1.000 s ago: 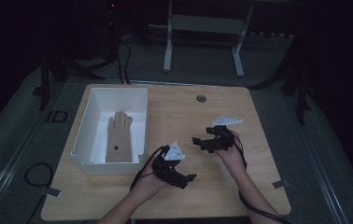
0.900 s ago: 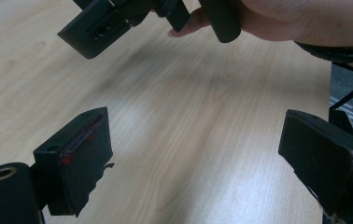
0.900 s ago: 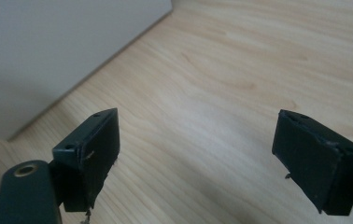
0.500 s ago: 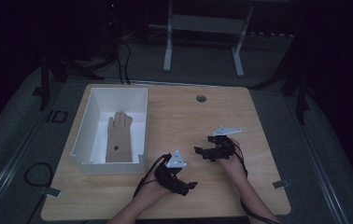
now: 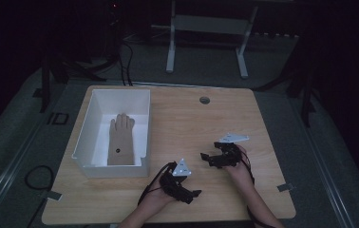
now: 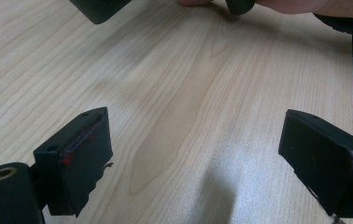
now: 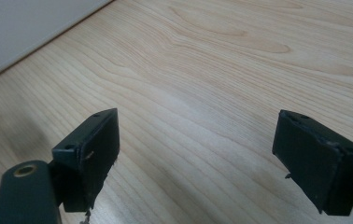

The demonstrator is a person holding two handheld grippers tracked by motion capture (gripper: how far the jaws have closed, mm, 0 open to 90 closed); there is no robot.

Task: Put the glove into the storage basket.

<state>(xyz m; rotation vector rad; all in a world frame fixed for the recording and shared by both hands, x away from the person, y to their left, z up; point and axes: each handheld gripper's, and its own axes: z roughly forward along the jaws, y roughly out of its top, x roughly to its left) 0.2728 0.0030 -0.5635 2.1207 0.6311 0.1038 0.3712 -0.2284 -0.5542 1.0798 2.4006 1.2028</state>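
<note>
Lying flat inside a white box (image 5: 97, 124) is a tan hand-shaped piece (image 5: 121, 138), fingers pointing toward the desk's far edge and a small dark dot near its wrist end. The box is an open rectangular tray with upright walls, and that piece is the one thing seen in it. It sits on the left half of the wooden desk (image 5: 187, 118), to the left of both tongs and farther from the person than they are.

The left tongs (image 5: 190, 194) are held low over the desk near its front edge, just off the box's near right corner, with a grey three-cornered plate on top. In the left gripper view the left tongs (image 6: 212, 161) stand wide apart with bare wood grain between the jaws; the left jaw's pad shows small red marks, and parts of the other tongs and a hand cross the top of that view.

The right tongs (image 5: 206, 157) are to the right of the left ones and a little farther from the front edge, pointing left toward the box. In the right gripper view the right tongs (image 7: 195, 156) are likewise spread apart over bare wood, with the box's white wall at the upper left.

Beyond both tongs, near the far edge, a small round grey grommet (image 5: 204, 100) is set into the desk. No readable writing shows on the box or the tongs.
</note>
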